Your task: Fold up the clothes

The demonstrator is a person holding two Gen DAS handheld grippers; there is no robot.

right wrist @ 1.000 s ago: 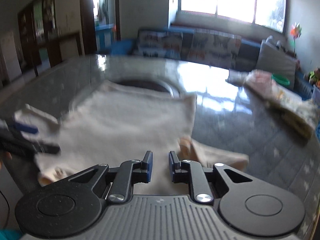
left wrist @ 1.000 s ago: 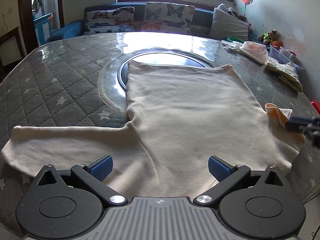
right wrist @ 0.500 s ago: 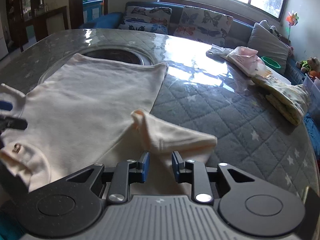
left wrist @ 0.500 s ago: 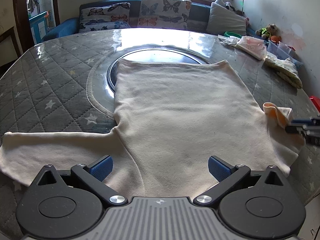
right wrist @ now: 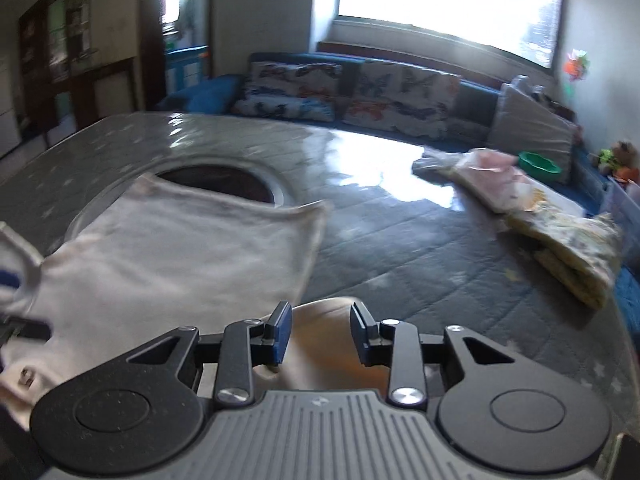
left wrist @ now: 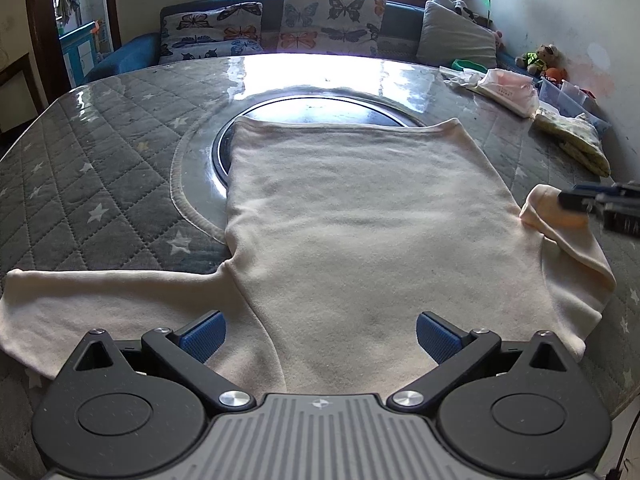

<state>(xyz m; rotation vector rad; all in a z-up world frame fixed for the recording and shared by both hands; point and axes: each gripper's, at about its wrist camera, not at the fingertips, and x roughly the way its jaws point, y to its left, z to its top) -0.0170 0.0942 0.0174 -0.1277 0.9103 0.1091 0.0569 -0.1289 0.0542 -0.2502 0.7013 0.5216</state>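
Observation:
A cream long-sleeved top lies flat on the quilted grey table, hem toward the far side, one sleeve stretched out to the left. My left gripper is wide open and empty, low over the near edge of the top. The right sleeve is bunched at the right, and my right gripper's fingertips sit at its raised end. In the right wrist view my right gripper is partly open with the sleeve's cuff lying between the jaws, not pinched.
A round dark inset sits mid-table under the hem. Folded clothes and a pink pile lie at the far right. A sofa with butterfly cushions runs behind the table.
My right gripper has opened from nearly shut and moved in over the bunched sleeve cuff. My left gripper stays open and has shifted slightly forward over the top.

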